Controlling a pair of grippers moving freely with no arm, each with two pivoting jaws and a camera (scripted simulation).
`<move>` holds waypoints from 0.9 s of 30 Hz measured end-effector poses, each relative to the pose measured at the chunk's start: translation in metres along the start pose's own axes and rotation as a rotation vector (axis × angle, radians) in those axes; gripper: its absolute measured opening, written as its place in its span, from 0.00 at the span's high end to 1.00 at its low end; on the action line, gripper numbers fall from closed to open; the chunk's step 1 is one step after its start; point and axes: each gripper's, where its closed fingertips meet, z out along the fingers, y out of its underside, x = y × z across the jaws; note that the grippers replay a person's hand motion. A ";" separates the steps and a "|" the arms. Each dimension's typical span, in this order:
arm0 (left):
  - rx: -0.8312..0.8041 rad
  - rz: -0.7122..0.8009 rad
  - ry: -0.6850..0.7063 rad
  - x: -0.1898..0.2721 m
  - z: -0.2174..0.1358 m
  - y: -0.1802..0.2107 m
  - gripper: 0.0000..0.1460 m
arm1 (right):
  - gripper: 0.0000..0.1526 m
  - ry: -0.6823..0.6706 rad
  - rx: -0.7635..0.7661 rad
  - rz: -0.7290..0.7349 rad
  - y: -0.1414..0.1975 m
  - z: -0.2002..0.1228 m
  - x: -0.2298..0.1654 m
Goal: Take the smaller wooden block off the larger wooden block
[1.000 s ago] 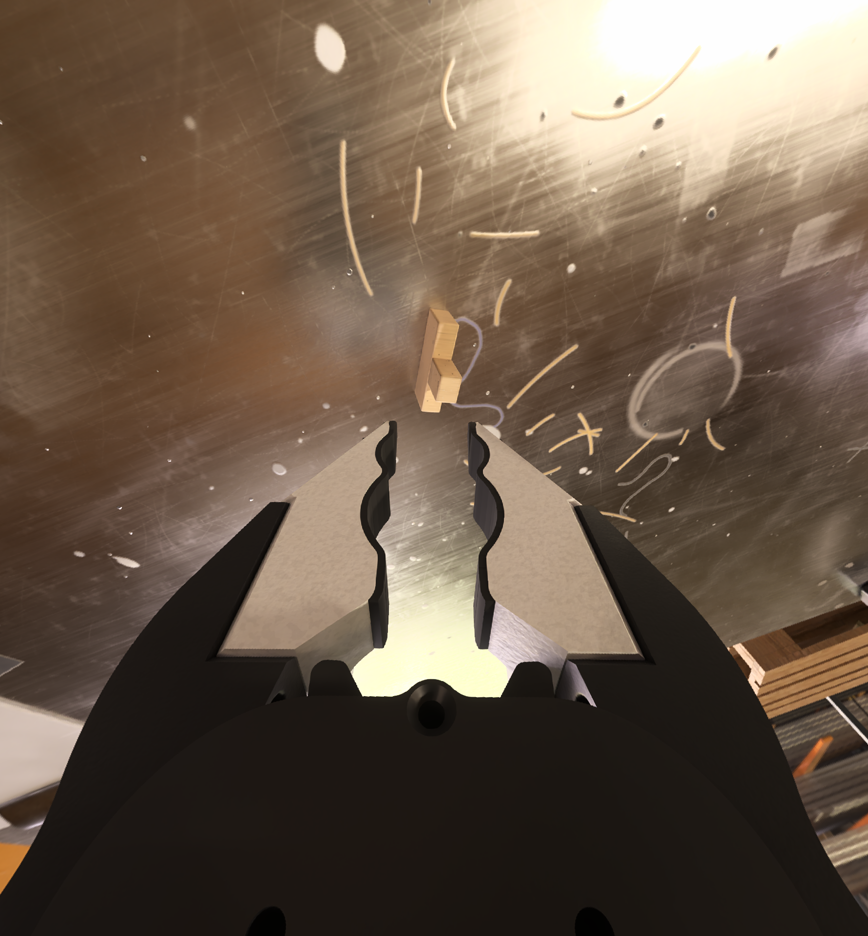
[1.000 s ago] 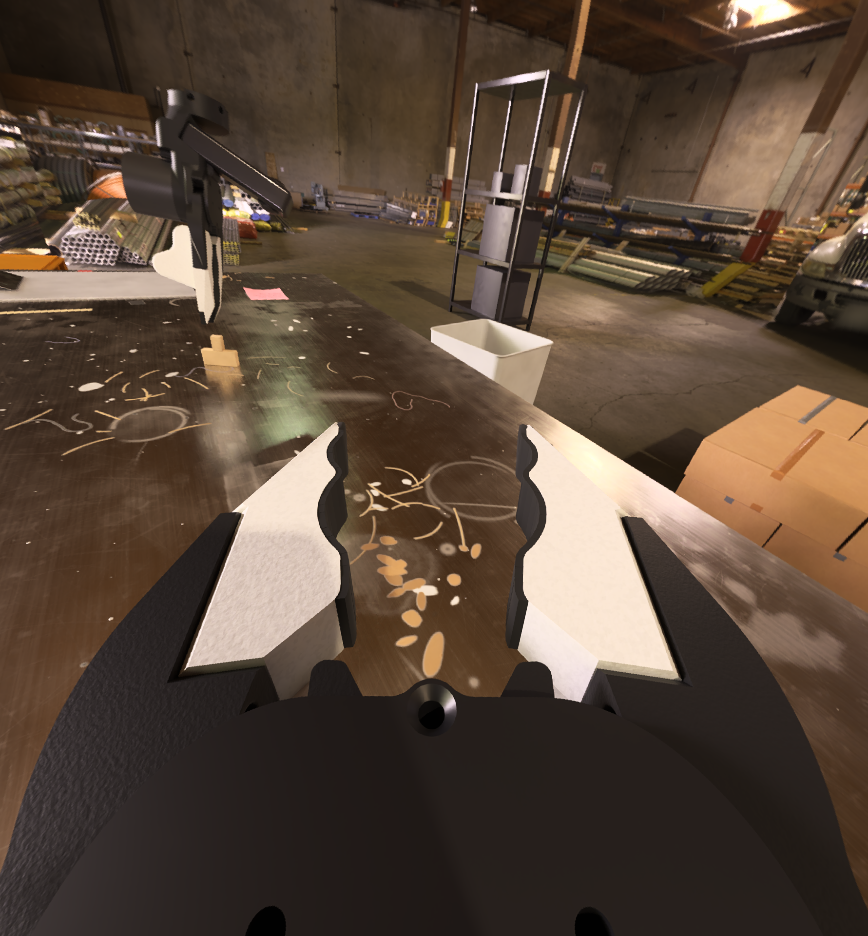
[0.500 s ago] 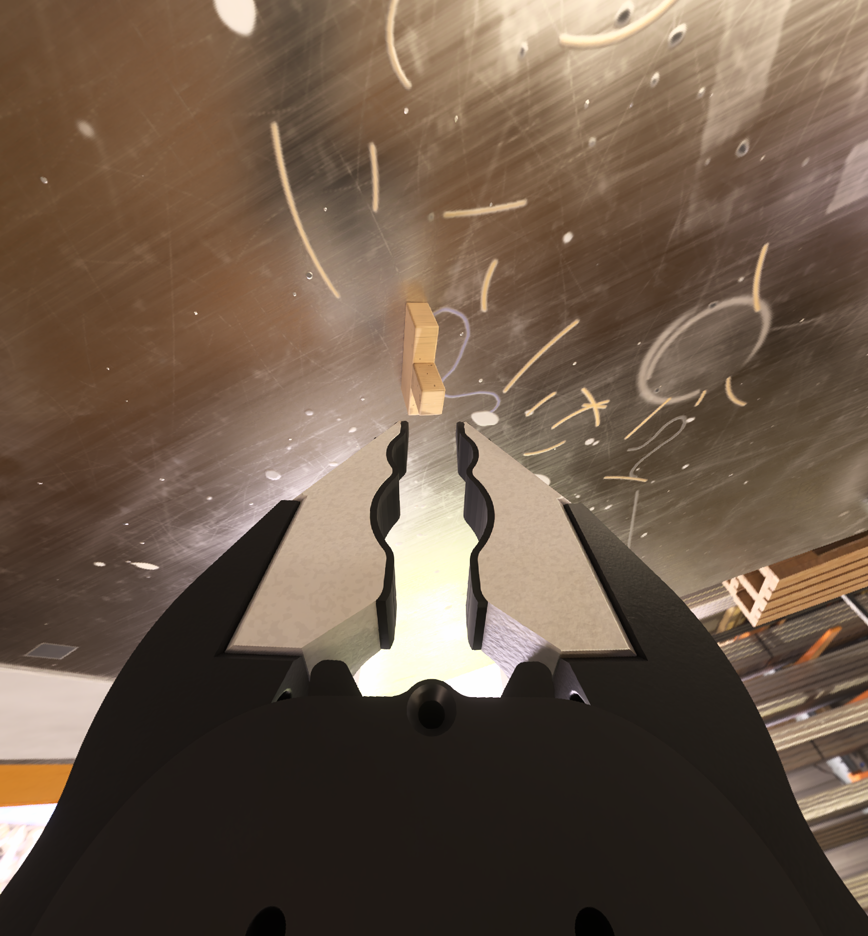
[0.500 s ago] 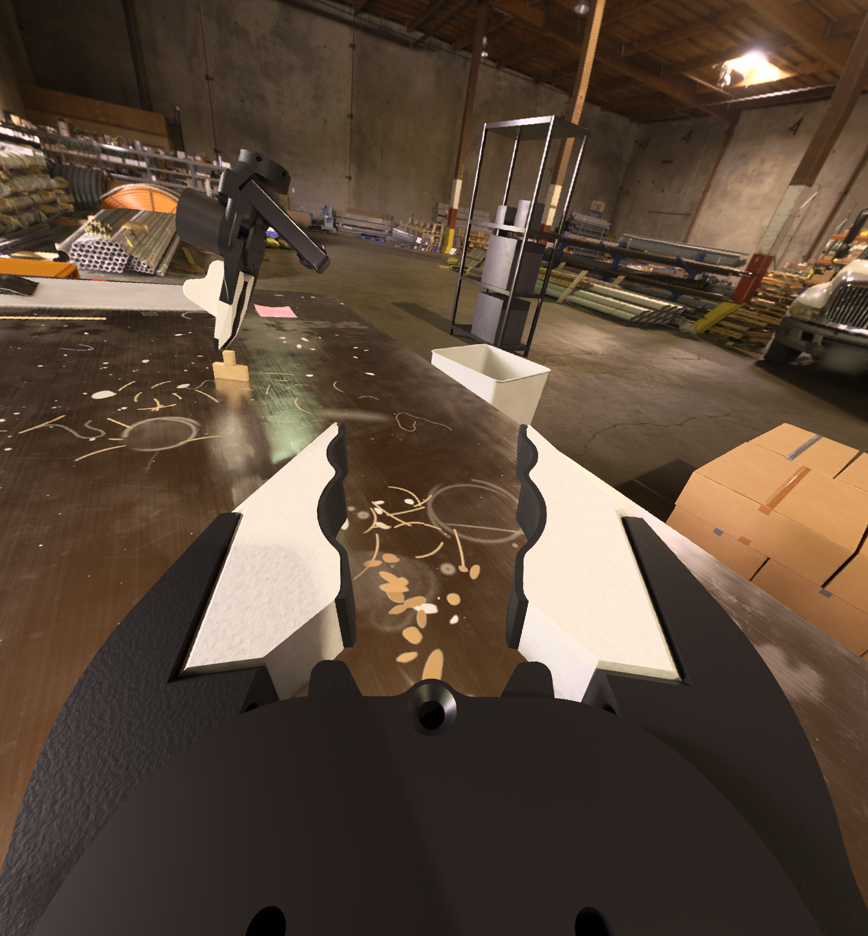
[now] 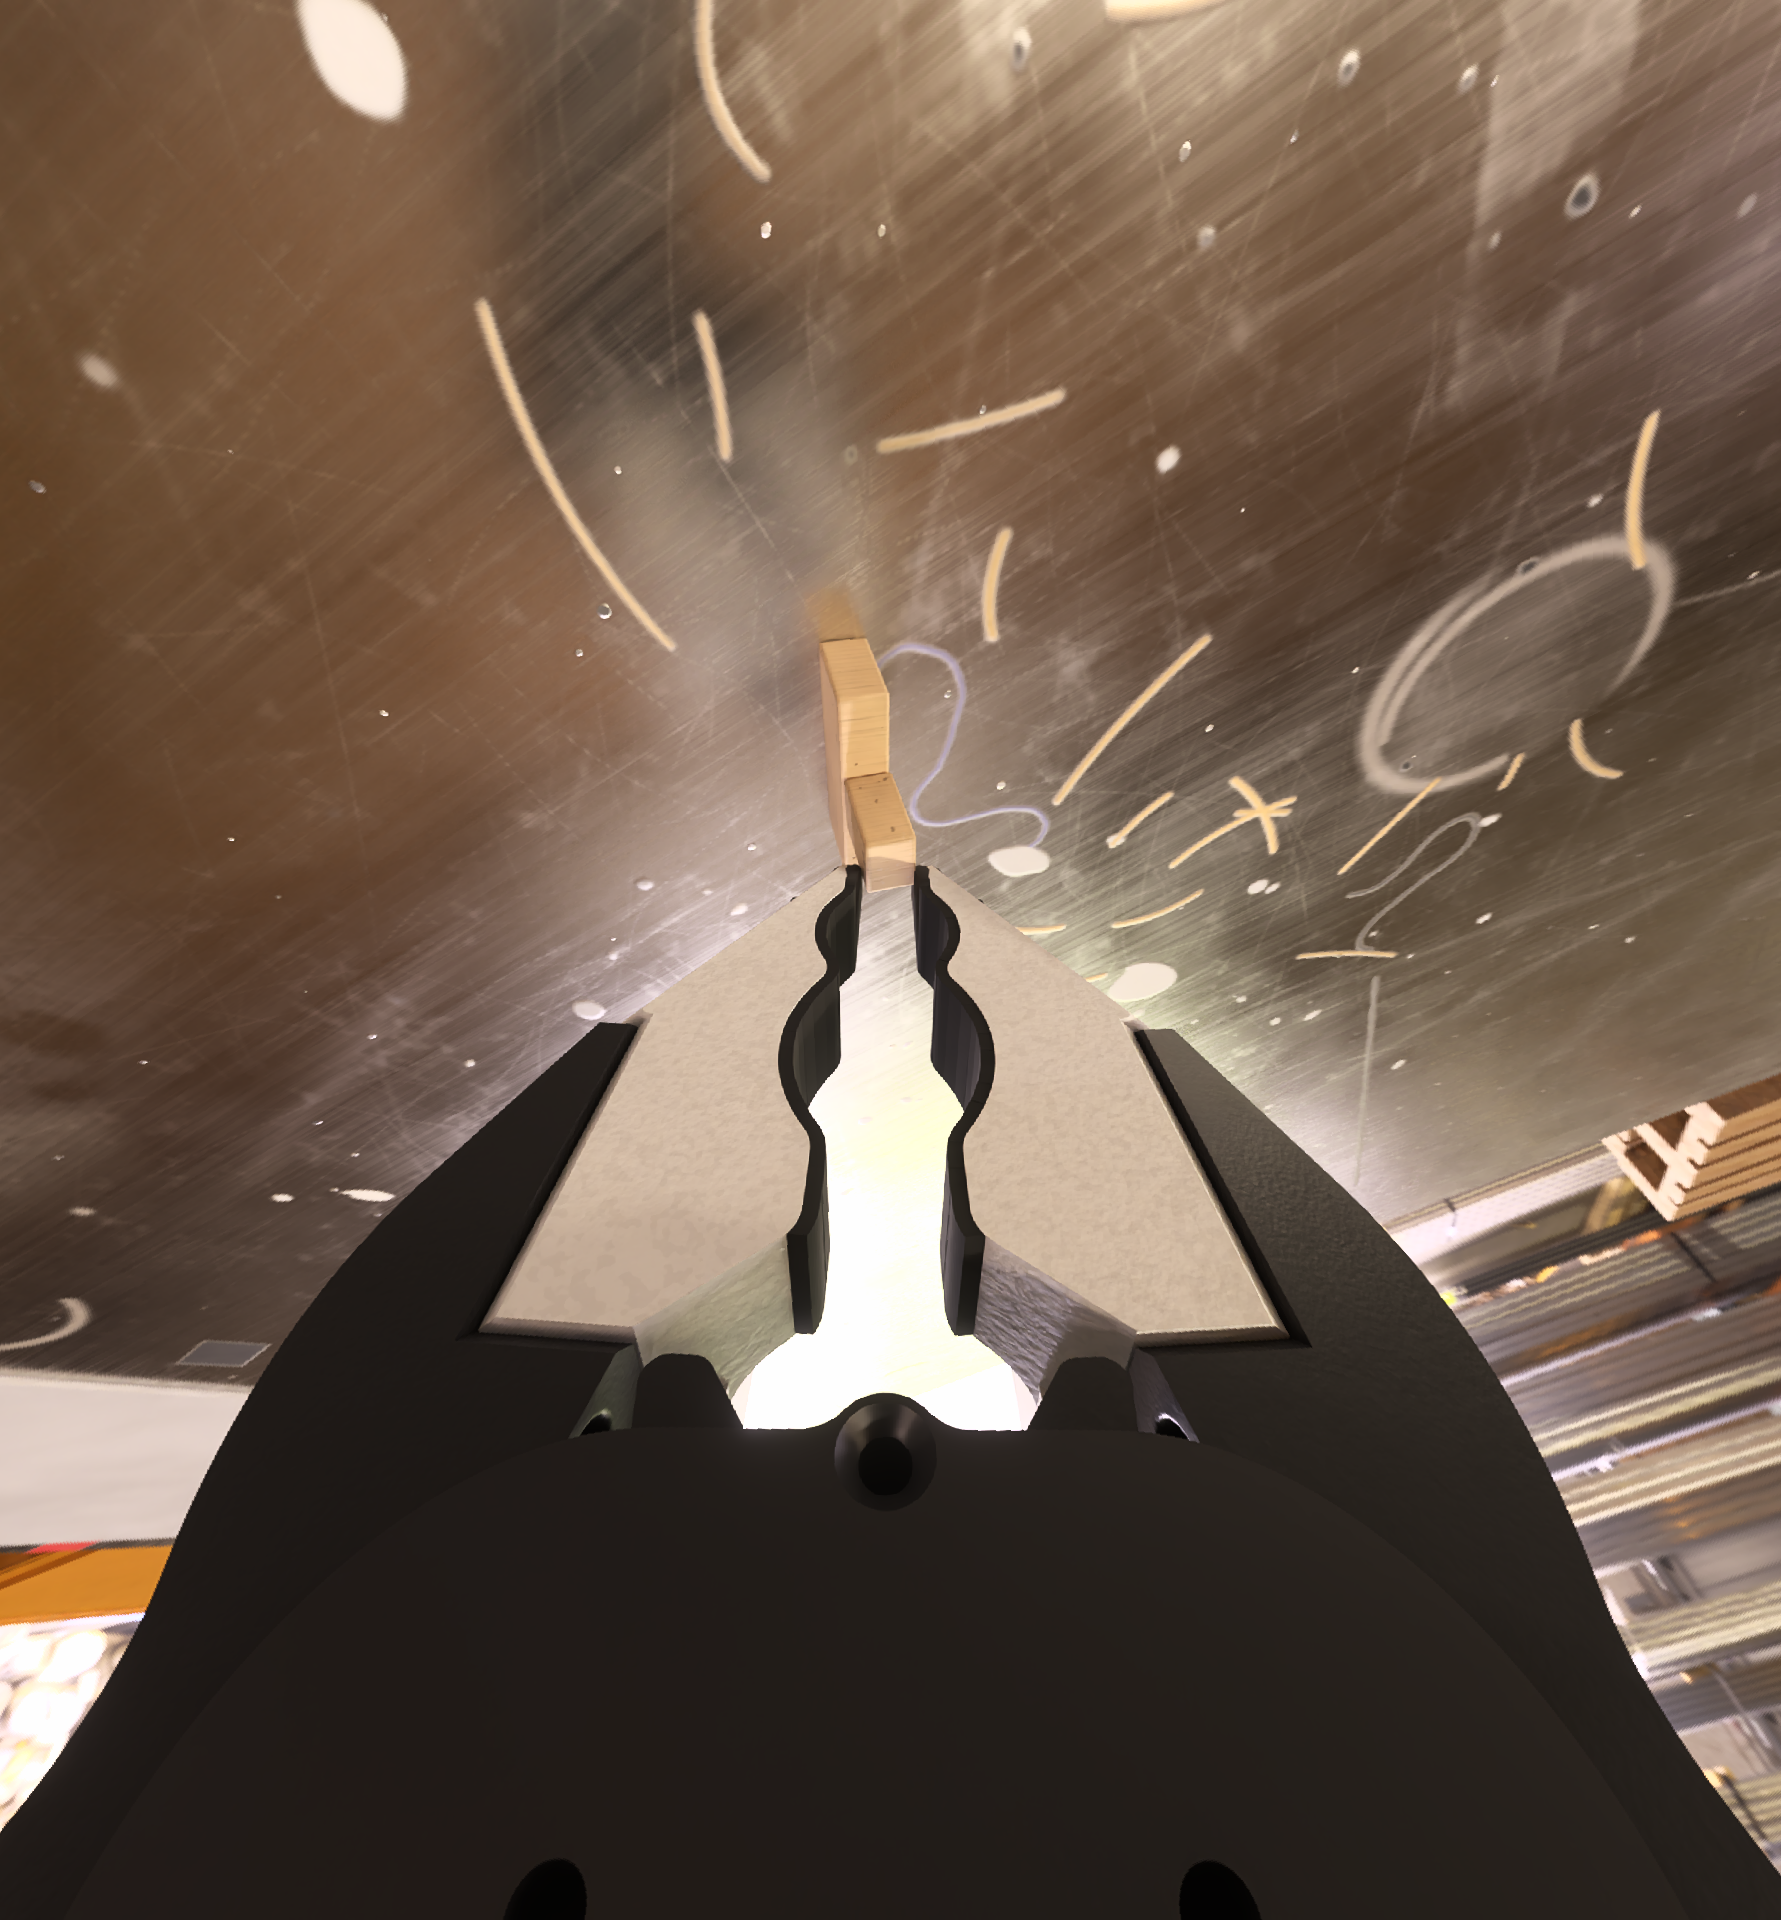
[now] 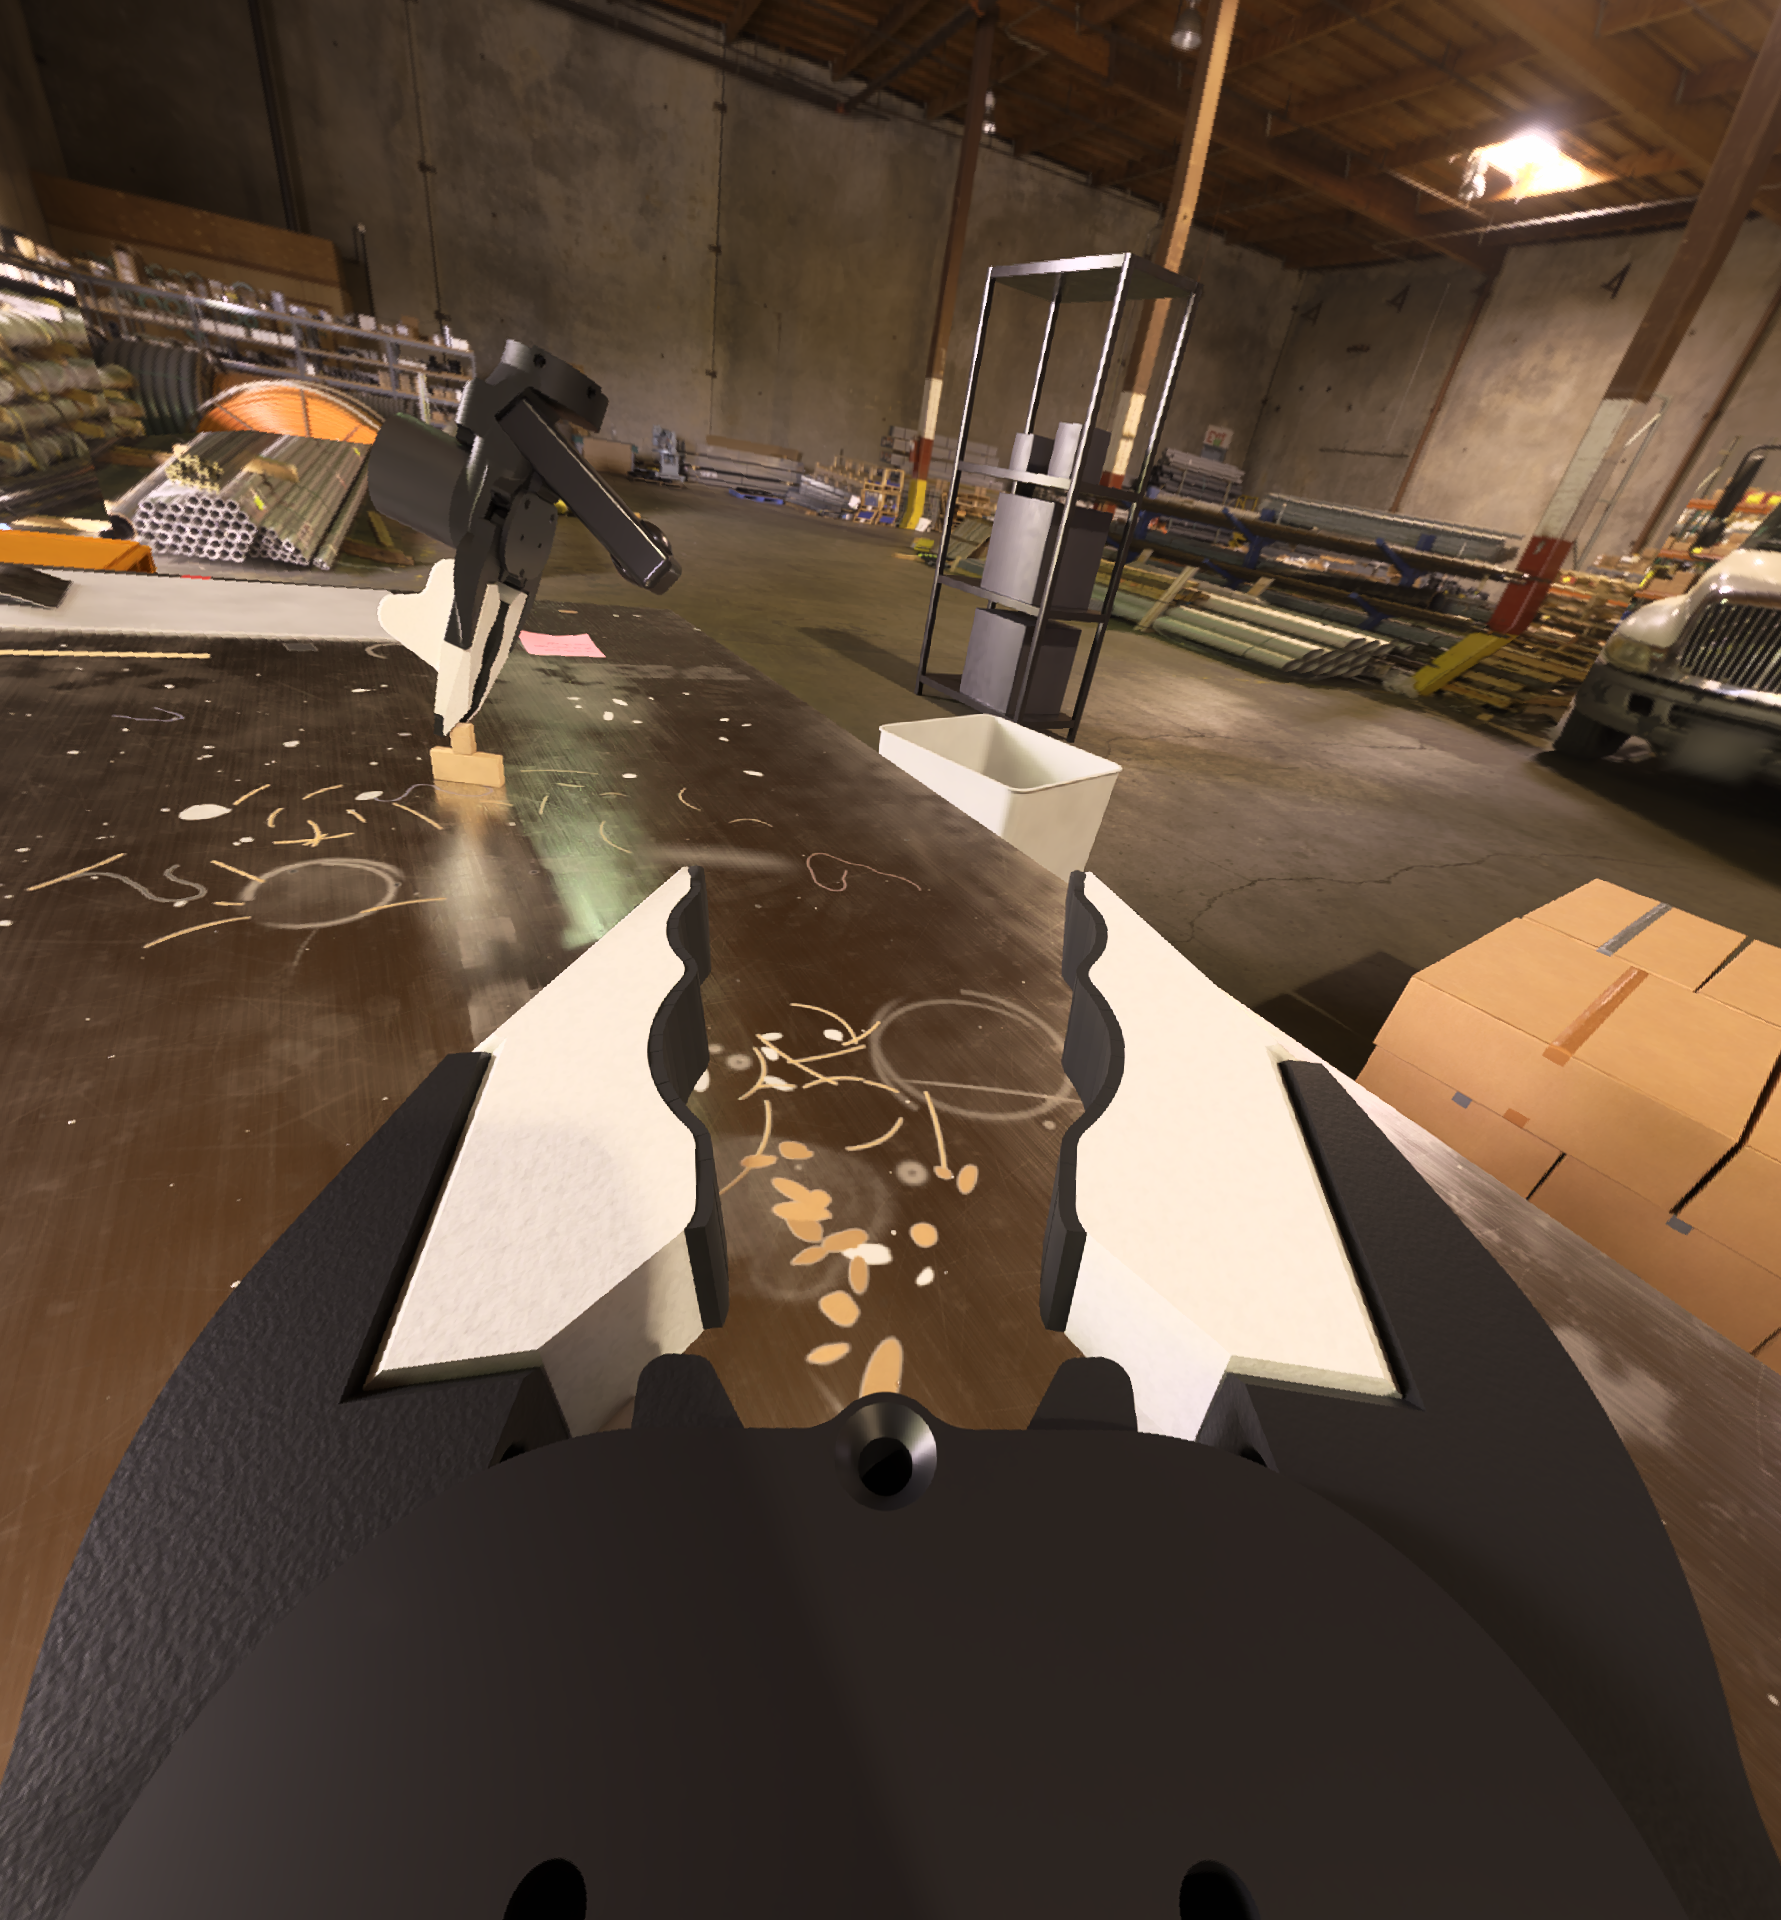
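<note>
Wooden small block [image 5: 881, 831]: sat on top of the larger wooden block [image 5: 853, 707], right at the left gripper [image 5: 883, 879] tips.
Left jaws: a narrow gap, just reaching the small block's sides; grip, cannot tell.
Right gripper [image 6: 881, 894]: jaws spread wide, empty, well apart from the larger wooden block.
Table [image 6: 138, 1039]: scratched, dark, under the larger wooden block.

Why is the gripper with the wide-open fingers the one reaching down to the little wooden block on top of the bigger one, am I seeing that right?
Not quite. The one reaching down to the little block on the bigger block is the left gripper, and the left wrist view shows its fingers nearly closed around it. The wide-open right gripper is far off.
</note>
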 end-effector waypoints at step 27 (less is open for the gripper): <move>0.440 0.033 -0.212 0.044 -0.138 -0.007 0.94 | 0.57 0.004 0.061 0.019 -0.019 -0.011 0.001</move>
